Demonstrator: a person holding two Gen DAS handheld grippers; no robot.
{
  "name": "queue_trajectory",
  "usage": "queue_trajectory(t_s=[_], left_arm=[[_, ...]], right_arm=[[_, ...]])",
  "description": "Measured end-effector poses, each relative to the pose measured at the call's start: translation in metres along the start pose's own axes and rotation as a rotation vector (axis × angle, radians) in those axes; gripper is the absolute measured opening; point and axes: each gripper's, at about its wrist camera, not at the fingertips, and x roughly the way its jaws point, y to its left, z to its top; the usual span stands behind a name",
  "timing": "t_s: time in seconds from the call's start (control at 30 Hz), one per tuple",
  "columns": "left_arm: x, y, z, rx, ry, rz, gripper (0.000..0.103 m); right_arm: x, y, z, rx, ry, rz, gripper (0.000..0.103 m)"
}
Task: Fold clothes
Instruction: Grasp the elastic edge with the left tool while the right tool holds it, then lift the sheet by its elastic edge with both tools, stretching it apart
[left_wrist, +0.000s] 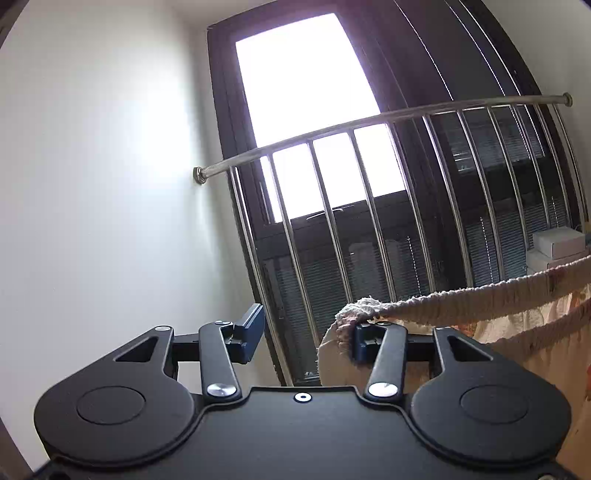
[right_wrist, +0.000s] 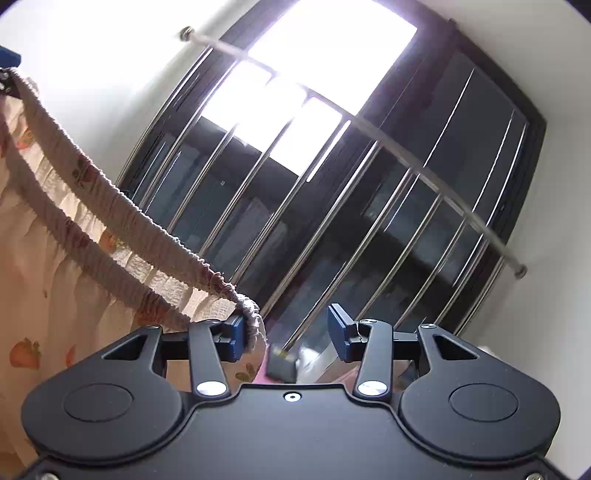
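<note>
I've got the shorts (right_wrist: 55, 266) hoisted up in the air in front of the window (left_wrist: 310, 85), waistband (right_wrist: 122, 210) stretched between my two tools. Both sets of jaws stand wide apart, nothing pinched: on my left gripper (left_wrist: 306, 338) the waistband is hooked over the outer face of one finger, and on my right gripper (right_wrist: 286, 334) it's looped over a finger the same way. So tension alone holds it, I reckon. To do this well, I'd keep pulling outward evenly, level the two ends, and let the cloth hang straight before laying it down flat; slacken off and it could slip. The waistband is ruched, ribbed elastic, cream-coloured, bunching into a knot at each finger. Below it the fabric is thin, crinkly, pale peach with little orange fruit prints, falling in soft gathers. Shiny metal bars (left_wrist: 332, 229) run behind.
</note>
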Motion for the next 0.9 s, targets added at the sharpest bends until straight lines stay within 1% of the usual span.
queue_trajectory(t_s=[0.07,0.13,0.17,0.2,0.23,0.3,0.4,0.47,0.53,0.6,0.63,0.7,0.8,0.83,0.9], left_arm=[[-0.007,0.002,0.001,0.002,0.001,-0.017,0.049],[-0.015,0.0,-0.007,0.014,0.011,-0.039,0.049],[-0.019,-0.001,-0.012,0.023,0.018,-0.052,0.049],[-0.022,-0.003,-0.02,0.034,0.027,-0.064,0.049],[-0.025,-0.005,-0.03,0.049,0.042,-0.077,0.049],[-0.028,-0.011,-0.054,0.078,0.078,-0.104,0.049],[-0.025,-0.024,-0.104,0.112,0.167,-0.147,0.049],[-0.024,-0.035,-0.141,0.109,0.254,-0.203,0.049],[-0.024,-0.042,-0.173,0.097,0.325,-0.299,0.049],[-0.029,-0.054,-0.198,0.098,0.366,-0.395,0.049],[-0.032,-0.06,-0.209,0.102,0.379,-0.428,0.049],[-0.035,-0.071,-0.222,0.11,0.402,-0.475,0.049],[-0.04,-0.079,-0.225,0.101,0.406,-0.54,0.049],[-0.043,-0.082,-0.225,0.1,0.403,-0.558,0.049],[-0.051,-0.087,-0.223,0.122,0.369,-0.564,0.05]], right_arm=[[-0.005,-0.005,0.009,-0.009,-0.035,-0.035,0.047],[-0.012,-0.004,0.015,-0.026,-0.073,-0.075,0.046],[-0.016,-0.001,0.015,-0.037,-0.088,-0.082,0.046],[-0.02,0.003,0.014,-0.048,-0.104,-0.083,0.04],[-0.024,0.007,0.011,-0.06,-0.125,-0.064,0.026],[-0.033,0.018,0.005,-0.085,-0.162,-0.028,0.013],[-0.048,0.04,-0.008,-0.129,-0.203,0.015,0.011],[-0.059,0.056,-0.016,-0.16,-0.222,0.051,0.009],[-0.067,0.071,-0.023,-0.19,-0.237,0.087,0.008],[-0.076,0.086,-0.029,-0.208,-0.249,0.124,0.008],[-0.082,0.094,-0.032,-0.214,-0.256,0.145,0.008],[-0.091,0.103,-0.038,-0.217,-0.27,0.187,0.008],[-0.101,0.11,-0.043,-0.212,-0.282,0.238,0.006],[-0.103,0.111,-0.043,-0.21,-0.286,0.246,0.006],[-0.105,0.111,-0.042,-0.204,-0.289,0.255,0.007]])
